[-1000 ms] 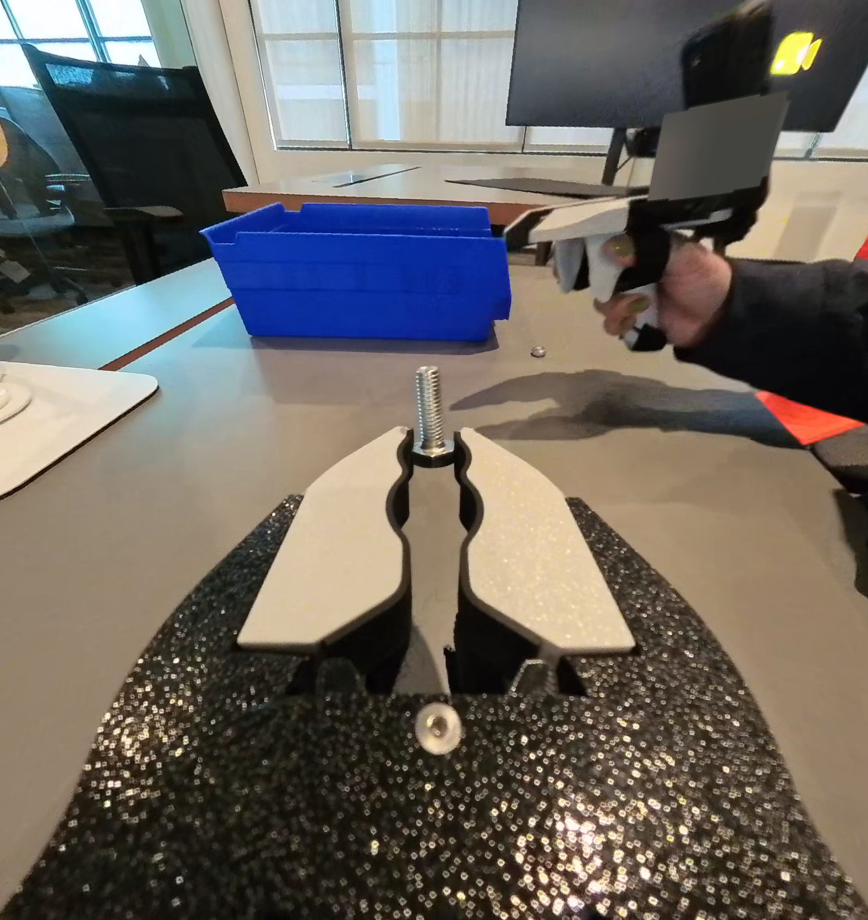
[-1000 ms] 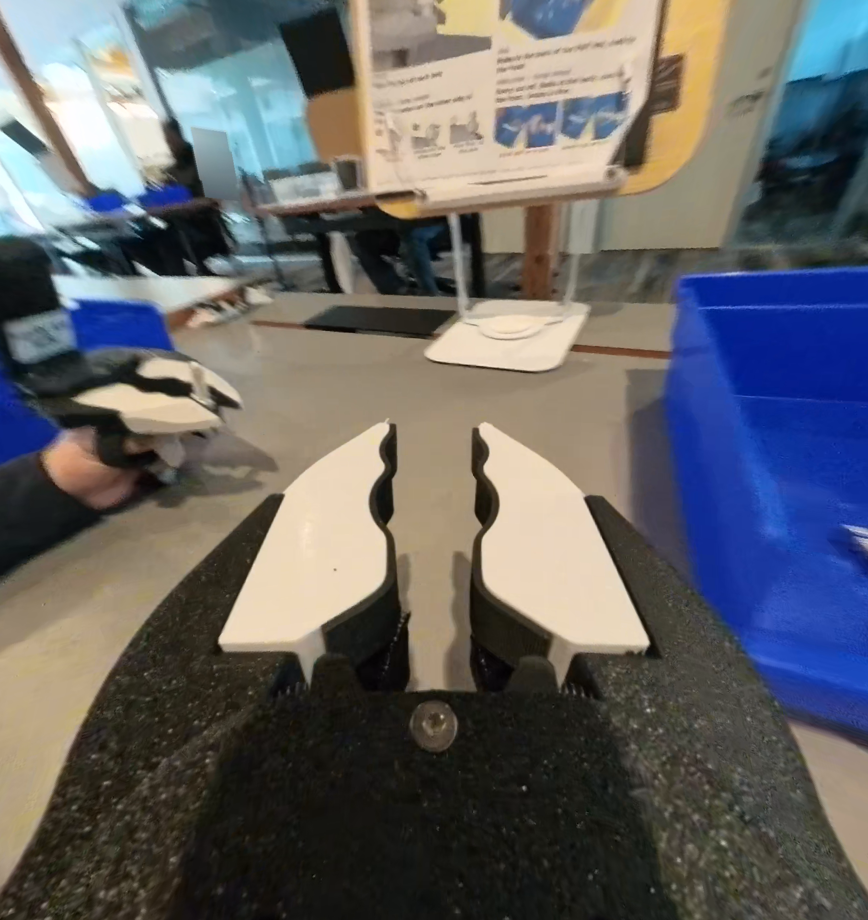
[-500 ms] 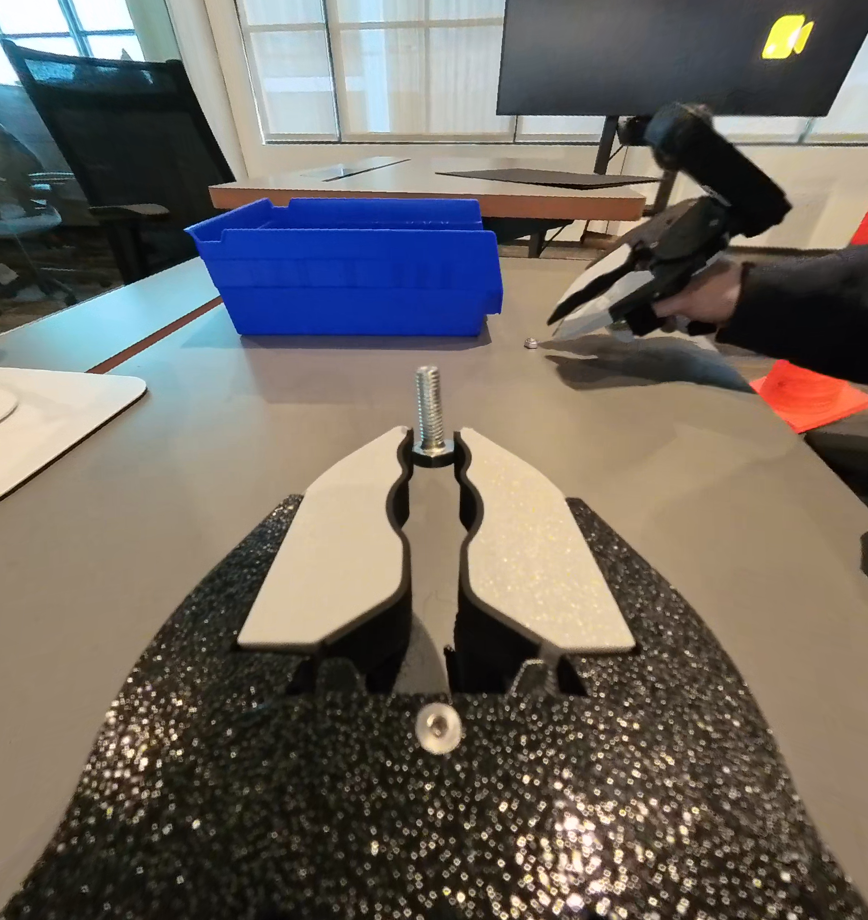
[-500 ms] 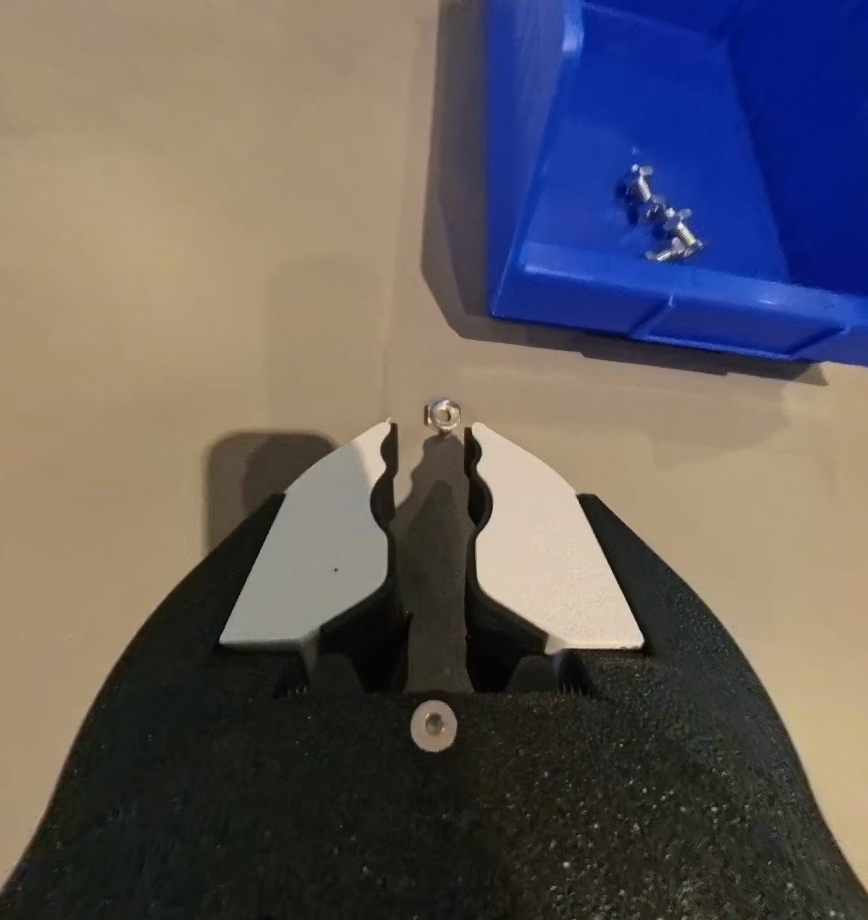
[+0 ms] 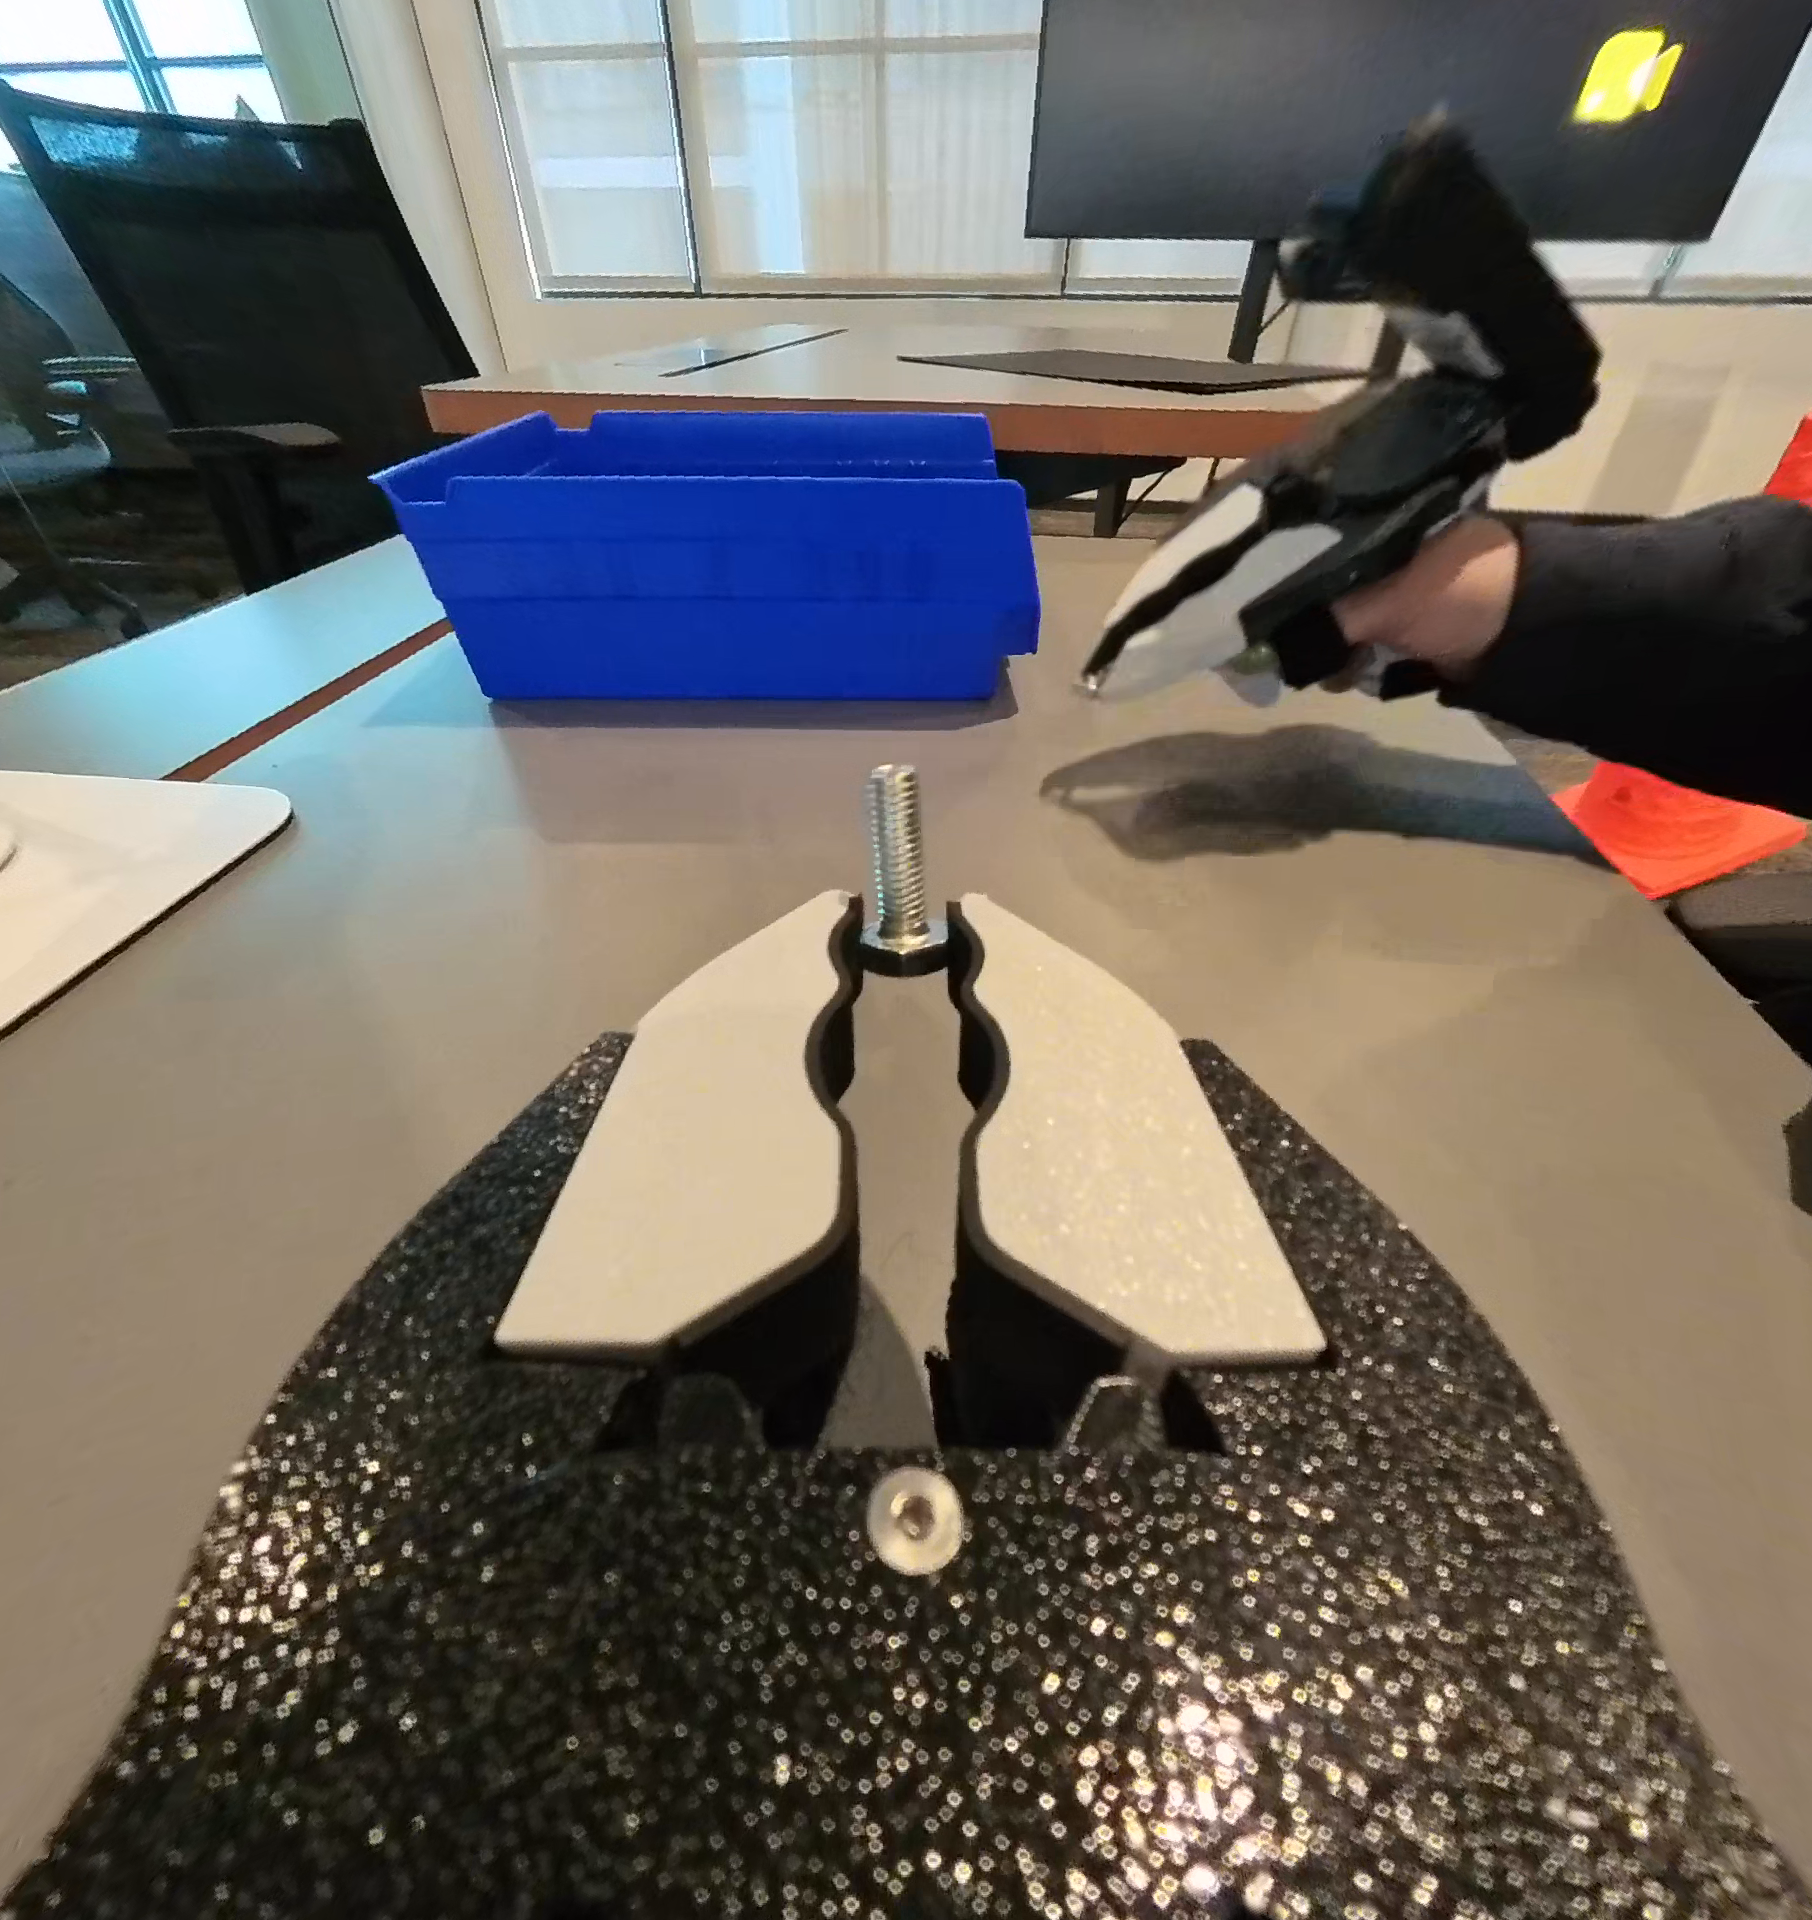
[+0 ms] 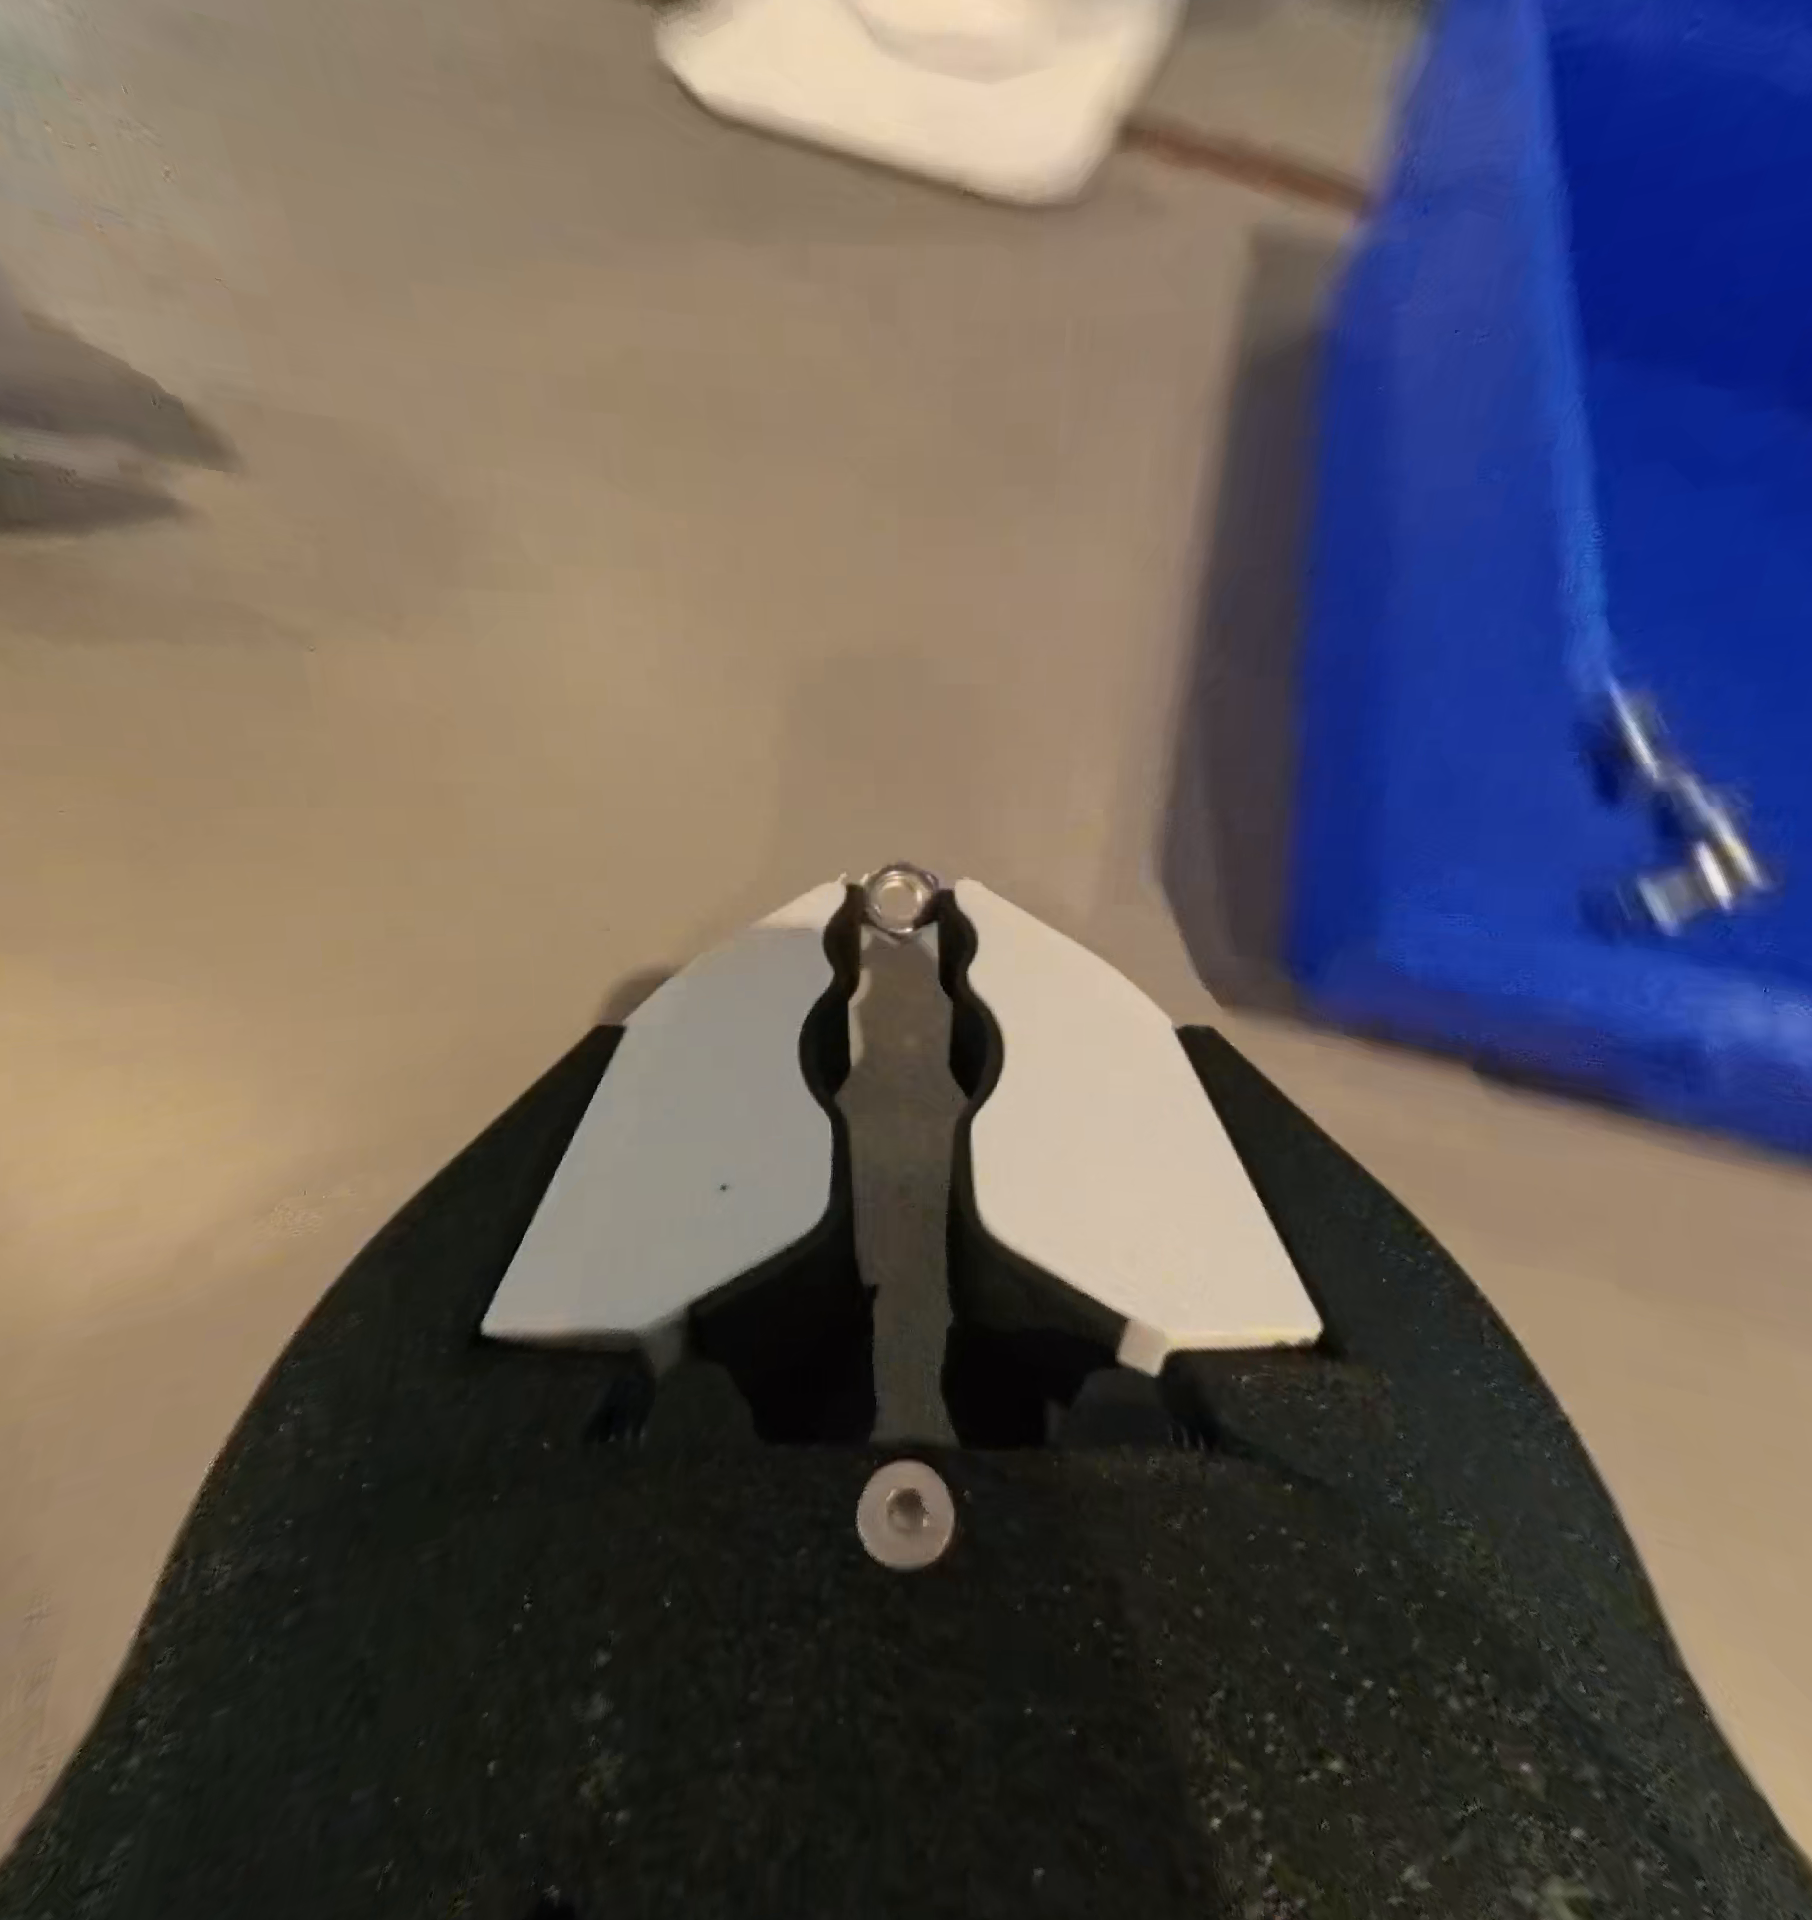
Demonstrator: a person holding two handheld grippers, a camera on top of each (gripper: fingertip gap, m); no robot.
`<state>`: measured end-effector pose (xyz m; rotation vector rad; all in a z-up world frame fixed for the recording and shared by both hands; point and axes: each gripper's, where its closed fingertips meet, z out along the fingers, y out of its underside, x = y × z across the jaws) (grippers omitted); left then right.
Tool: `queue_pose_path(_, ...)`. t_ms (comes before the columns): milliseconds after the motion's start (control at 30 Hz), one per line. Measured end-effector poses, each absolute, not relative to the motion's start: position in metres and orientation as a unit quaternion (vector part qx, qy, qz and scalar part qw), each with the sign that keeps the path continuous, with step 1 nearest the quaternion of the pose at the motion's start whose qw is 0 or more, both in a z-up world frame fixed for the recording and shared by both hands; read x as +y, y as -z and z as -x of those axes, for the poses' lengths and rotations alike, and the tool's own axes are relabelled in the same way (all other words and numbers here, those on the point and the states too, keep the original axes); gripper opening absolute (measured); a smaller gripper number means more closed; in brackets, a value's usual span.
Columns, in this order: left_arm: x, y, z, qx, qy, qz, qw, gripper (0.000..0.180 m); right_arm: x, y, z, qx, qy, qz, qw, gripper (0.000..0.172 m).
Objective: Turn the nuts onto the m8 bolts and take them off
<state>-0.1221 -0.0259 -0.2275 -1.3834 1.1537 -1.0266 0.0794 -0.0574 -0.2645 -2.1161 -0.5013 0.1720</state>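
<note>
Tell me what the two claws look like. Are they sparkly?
Yes! The left claw has two pale grey fingers with wavy black inner pads, on a rough black body that glitters, with a silver screw in the middle. The right claw is the same shape, white fingers on duller black. The person holding it wears a dark sleeve.

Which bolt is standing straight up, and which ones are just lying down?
The bolt pinched by its head in the left gripper stands upright, threads up. The other bolts lie on their sides in the blue bin.
</note>
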Motion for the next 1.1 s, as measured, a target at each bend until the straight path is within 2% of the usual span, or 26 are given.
queue_pose_path(33, -0.028, 0.227, 0.122, 0.482, 0.432, 0.57, 0.506, 0.014, -0.054, 0.247, -0.053, -0.237, -0.102, 0.838, 0.48, 0.014)
queue_pose_path(167, -0.041, 0.224, 0.117, 0.502, 0.462, 0.542, 0.491, 0.014, -0.055, 0.189, 0.054, -0.382, -0.218, 0.737, 0.512, 0.014)
queue_pose_path(267, -0.048, 0.226, 0.115, 0.523, 0.464, 0.529, 0.481, 0.014, -0.059, 0.173, 0.104, -0.46, -0.253, 0.691, 0.497, 0.014)
queue_pose_path(433, -0.054, 0.226, 0.114, 0.535, 0.471, 0.518, 0.473, 0.014, -0.056, 0.188, 0.129, -0.507, -0.252, 0.694, 0.444, 0.014)
queue_pose_path(1100, -0.059, 0.228, 0.112, 0.55, 0.472, 0.509, 0.464, 0.014, -0.057, 0.197, 0.131, -0.506, -0.292, 0.705, 0.402, 0.014)
